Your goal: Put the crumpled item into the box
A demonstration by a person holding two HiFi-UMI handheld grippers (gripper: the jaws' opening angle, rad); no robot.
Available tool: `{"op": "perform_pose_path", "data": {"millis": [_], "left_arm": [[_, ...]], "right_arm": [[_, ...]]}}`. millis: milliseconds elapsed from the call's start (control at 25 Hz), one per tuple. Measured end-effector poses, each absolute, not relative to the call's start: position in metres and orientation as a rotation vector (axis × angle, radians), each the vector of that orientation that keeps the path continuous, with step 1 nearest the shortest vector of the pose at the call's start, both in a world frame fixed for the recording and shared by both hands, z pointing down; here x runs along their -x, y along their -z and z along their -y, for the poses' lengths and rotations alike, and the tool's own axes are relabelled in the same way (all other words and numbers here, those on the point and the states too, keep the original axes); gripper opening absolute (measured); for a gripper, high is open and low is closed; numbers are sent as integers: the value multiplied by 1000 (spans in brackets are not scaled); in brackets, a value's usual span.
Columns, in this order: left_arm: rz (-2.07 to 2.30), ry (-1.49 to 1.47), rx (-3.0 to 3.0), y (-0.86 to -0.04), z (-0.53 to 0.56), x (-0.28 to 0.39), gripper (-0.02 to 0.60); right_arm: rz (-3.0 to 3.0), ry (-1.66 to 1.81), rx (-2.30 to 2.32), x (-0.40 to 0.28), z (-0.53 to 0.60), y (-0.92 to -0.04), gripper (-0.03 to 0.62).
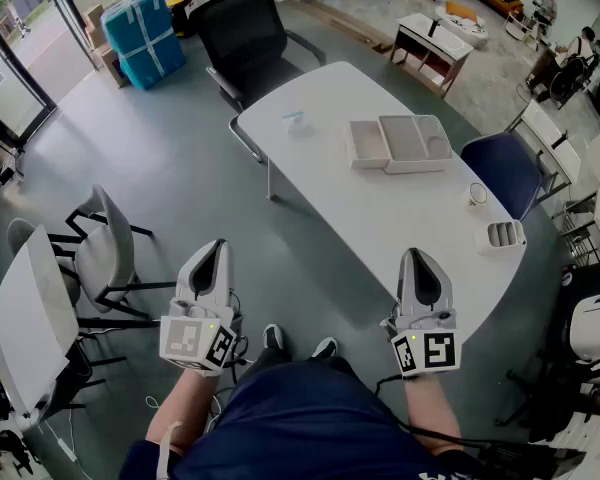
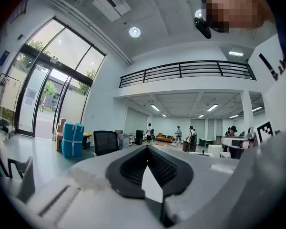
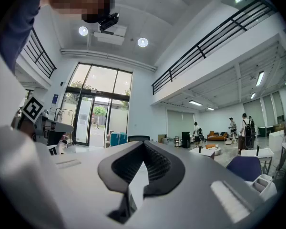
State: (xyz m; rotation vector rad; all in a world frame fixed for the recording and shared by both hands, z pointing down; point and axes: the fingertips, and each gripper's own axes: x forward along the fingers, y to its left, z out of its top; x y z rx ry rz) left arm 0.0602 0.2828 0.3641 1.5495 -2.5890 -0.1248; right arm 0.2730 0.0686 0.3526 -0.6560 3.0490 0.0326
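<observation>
A small pale-blue crumpled item [image 1: 293,118] lies on the far left part of the white table [image 1: 380,208]. To its right stands an open beige box [image 1: 400,143] with its lid laid flat beside it. Both grippers are held close to the person's body, well short of the table's near end. My left gripper [image 1: 212,251] is shut and empty, over the floor left of the table. My right gripper [image 1: 421,259] is shut and empty, over the table's near edge. Each gripper view looks level across the room: left gripper [image 2: 147,149], right gripper [image 3: 144,145], jaws tips together.
A black office chair [image 1: 245,33] stands at the table's far end and a blue chair [image 1: 505,173] on its right side. A small white holder [image 1: 503,235] and a ring-shaped thing [image 1: 477,194] sit near the right edge. Grey chairs [image 1: 105,253] and another table [image 1: 25,318] are left.
</observation>
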Motion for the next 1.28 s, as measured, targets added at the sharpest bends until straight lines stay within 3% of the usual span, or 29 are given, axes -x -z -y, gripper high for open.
{"op": "perform_pose_path", "data": {"millis": [880,1280], "left_arm": [[2557,56,-1496,-386,-285,-74,2],[2551,129,-1469,-396,-271,30,2]], "right_arm": [[-3126,187,592,-257,-60,-402,2],[-3189,132,666,-173,-34,-403,3]]}}
